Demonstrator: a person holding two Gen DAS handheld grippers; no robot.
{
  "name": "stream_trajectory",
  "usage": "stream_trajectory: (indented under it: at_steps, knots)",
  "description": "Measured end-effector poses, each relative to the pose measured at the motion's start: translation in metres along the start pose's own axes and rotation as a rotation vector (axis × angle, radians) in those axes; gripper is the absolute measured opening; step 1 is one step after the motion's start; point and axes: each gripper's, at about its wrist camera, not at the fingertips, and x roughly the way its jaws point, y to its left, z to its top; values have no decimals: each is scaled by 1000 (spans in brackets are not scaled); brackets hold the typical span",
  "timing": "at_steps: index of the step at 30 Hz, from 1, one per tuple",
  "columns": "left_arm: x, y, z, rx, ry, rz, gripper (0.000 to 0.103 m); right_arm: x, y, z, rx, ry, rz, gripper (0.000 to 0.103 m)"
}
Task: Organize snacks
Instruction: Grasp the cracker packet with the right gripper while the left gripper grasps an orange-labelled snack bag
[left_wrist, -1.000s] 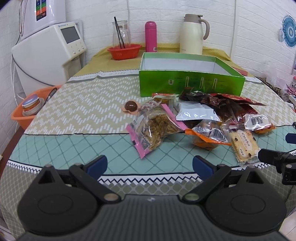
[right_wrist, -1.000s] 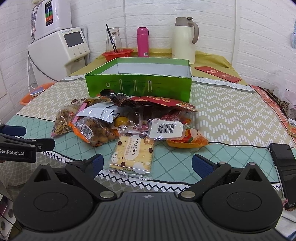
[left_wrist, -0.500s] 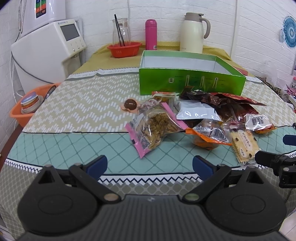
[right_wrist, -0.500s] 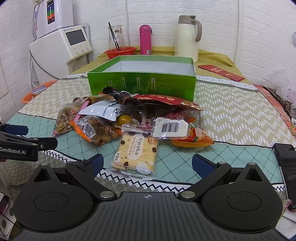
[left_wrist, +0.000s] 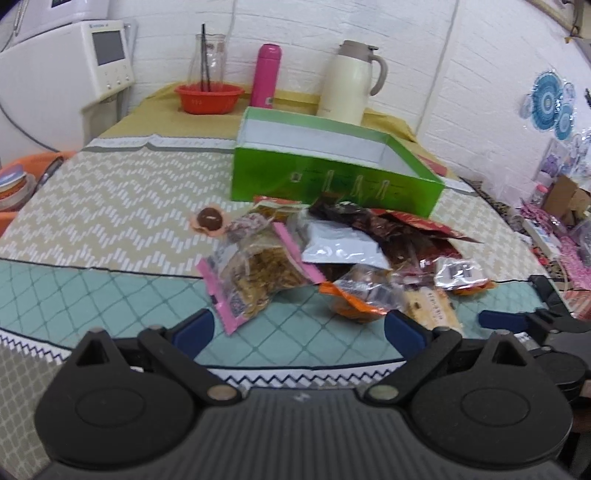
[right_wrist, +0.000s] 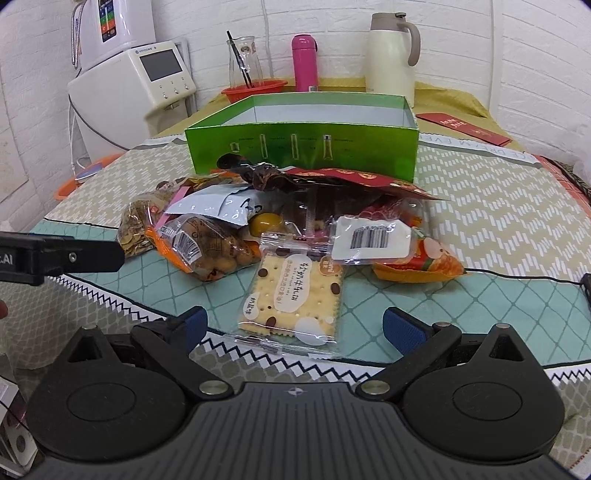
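An open green box (left_wrist: 332, 179) (right_wrist: 303, 147) stands empty behind a heap of snack packets. The heap holds a pink-edged bag of crisps (left_wrist: 255, 273), a silver pouch (left_wrist: 341, 251), an orange bag of nuts (right_wrist: 207, 247) and a cracker packet (right_wrist: 295, 295). A round chocolate (left_wrist: 209, 218) lies apart on the left. My left gripper (left_wrist: 295, 328) is open just short of the pink-edged bag. My right gripper (right_wrist: 295, 328) is open, with the cracker packet's near edge between its fingers. Each gripper shows at the side of the other's view.
At the back stand a cream jug (right_wrist: 391, 55), a pink flask (right_wrist: 304, 62), a red bowl (left_wrist: 208, 98) with a glass carafe, and a white machine (right_wrist: 136, 92). An orange basin (left_wrist: 22, 177) sits off the left edge. A red envelope (right_wrist: 463, 127) lies back right.
Both grippers have moved forward toward the snack heap and stay open. The left one has also turned a little to the right. The snacks have not moved.
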Motion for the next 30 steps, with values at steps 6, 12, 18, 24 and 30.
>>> stream_trajectory:
  at_steps: [6,12,18,24,30]
  knots:
    - [13,-31,19,134,-16,-98,93,12,7,2,-35,-19,-7,103]
    - [47,-44,25,211,74,-85,51,3,4,-6,-106,-34,-18,103]
    - [62,-43,14,247,121,-74,51,-6,-10,-12,-90,-28,-11,103]
    - [64,-32,10,197,139,-88,57,-4,-7,-13,-95,-32,-15,103]
    - [63,-38,9,223,117,-88,49,-2,-7,-13,-102,-61,-31,97]
